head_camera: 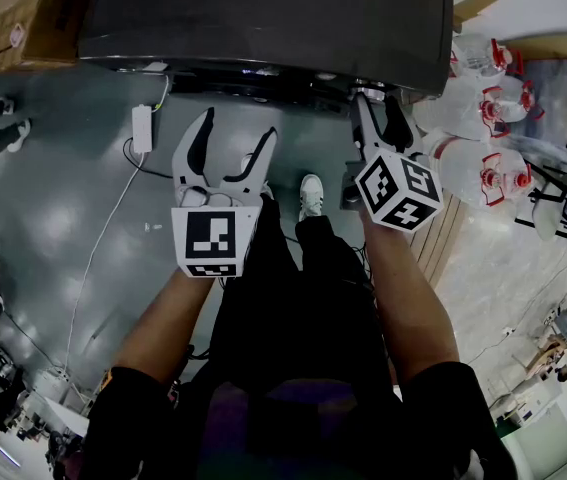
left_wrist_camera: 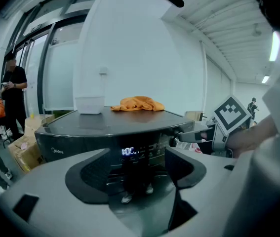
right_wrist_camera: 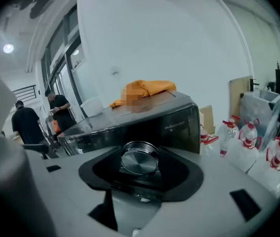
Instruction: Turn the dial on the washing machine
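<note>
The dark washing machine (head_camera: 263, 18) stands in front of me, its lit display (left_wrist_camera: 128, 151) showing in the left gripper view. Its round metal dial (right_wrist_camera: 140, 158) sits at the right end of the front panel. My right gripper (right_wrist_camera: 140, 163) is shut on that dial, one black pad against each side of it; in the head view the right gripper (head_camera: 381, 103) reaches the panel's right end. My left gripper (head_camera: 235, 133) hangs a little short of the panel, open, with nothing between its fingers; the left gripper view shows the left gripper (left_wrist_camera: 135, 169) facing the display.
An orange cloth (left_wrist_camera: 138, 103) and a white container (left_wrist_camera: 89, 104) lie on the machine's lid. Several water bottles (head_camera: 483, 118) crowd the floor to the right. A white power strip (head_camera: 143, 128) and cable lie left. Cardboard boxes (head_camera: 18, 18) stand far left; a person (left_wrist_camera: 14, 88) stands there.
</note>
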Motion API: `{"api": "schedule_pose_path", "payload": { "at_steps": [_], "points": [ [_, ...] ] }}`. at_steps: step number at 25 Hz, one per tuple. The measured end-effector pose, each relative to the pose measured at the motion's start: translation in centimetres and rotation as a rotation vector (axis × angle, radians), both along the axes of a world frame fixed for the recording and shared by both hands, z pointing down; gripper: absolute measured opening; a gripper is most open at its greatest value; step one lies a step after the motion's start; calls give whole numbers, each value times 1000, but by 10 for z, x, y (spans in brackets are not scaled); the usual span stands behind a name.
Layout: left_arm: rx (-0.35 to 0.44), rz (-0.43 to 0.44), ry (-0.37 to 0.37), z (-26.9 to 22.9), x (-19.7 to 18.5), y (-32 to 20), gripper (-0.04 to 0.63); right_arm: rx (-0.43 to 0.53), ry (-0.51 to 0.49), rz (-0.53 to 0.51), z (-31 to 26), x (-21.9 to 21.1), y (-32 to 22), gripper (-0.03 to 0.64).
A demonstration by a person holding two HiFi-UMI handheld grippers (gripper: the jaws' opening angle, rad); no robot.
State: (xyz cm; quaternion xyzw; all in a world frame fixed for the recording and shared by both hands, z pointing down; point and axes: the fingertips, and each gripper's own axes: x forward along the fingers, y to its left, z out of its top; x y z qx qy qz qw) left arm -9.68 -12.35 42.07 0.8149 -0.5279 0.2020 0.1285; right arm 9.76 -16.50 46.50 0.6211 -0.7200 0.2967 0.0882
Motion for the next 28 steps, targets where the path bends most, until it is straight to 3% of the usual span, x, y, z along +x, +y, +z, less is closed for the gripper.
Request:
{"api": "schedule_pose_path", "payload": {
  "at_steps": [3, 5, 11, 14, 22, 28],
  "points": [
    [1, 2, -2, -1, 1, 0, 330, 2, -10, 1, -1, 0, 1, 244],
    [3, 2, -2, -2, 2, 0, 330, 10, 36, -11, -2, -1, 1, 244],
    [5, -1, -3, -2, 4, 1, 330, 64, 365, -101, -10, -8, 2, 251],
    [5, -3, -4, -3, 4, 1, 330, 80, 457, -146, -12, -17, 3, 262],
    [5, -7, -6, -1, 1, 3, 330, 50, 528, -162, -3, -23, 1, 268],
    [3, -6, 0, 0, 1, 4, 330, 34, 414, -111, -1, -13, 0, 241]
  ]
}}
